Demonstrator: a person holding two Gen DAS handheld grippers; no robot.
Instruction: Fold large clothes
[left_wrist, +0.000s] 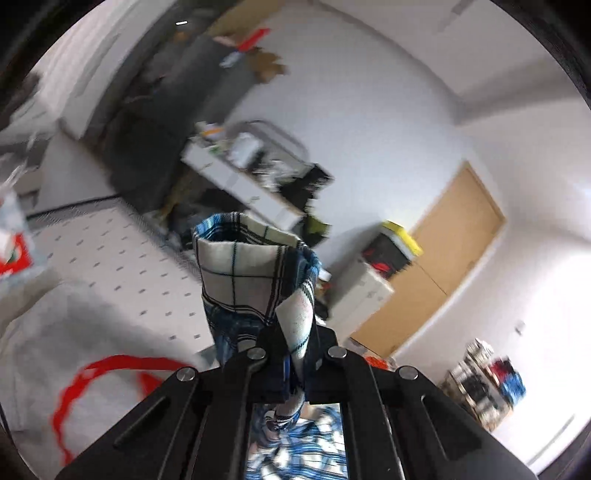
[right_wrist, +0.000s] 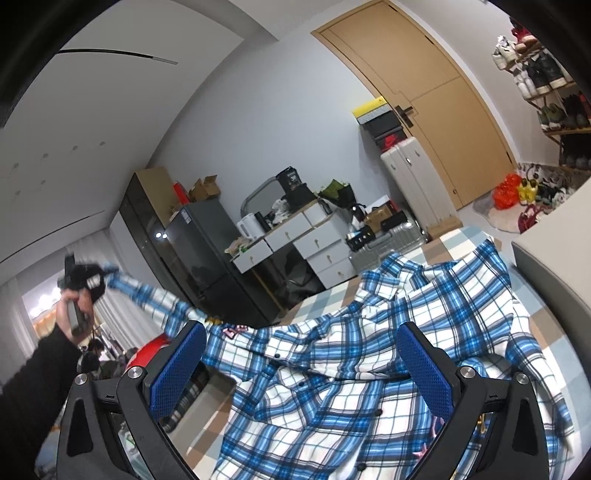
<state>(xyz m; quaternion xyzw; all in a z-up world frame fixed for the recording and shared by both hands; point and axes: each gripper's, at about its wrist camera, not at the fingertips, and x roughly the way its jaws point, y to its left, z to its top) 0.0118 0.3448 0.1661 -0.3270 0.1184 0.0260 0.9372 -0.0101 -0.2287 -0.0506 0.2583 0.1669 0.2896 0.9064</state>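
overhead, left gripper (left_wrist: 295, 354) clenches one plaid shirt (right_wrist: 369, 369) cuff (left_wrist: 255, 266); right gripper (right_wrist: 301, 373) gapes released.

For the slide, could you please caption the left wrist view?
Left hand-held gripper shut on a blue plaid shirt cuff, raised above the bed.

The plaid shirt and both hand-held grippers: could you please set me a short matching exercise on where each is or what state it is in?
Things:
1. left hand-held gripper
2. right hand-held gripper
3. sleeve cuff
4. shirt body

States:
A. spread on the bed
B. open, holding nothing
C. shut on fabric
D. sticking up past the closed fingers

Pairs: 1-C, 2-B, 3-D, 4-A
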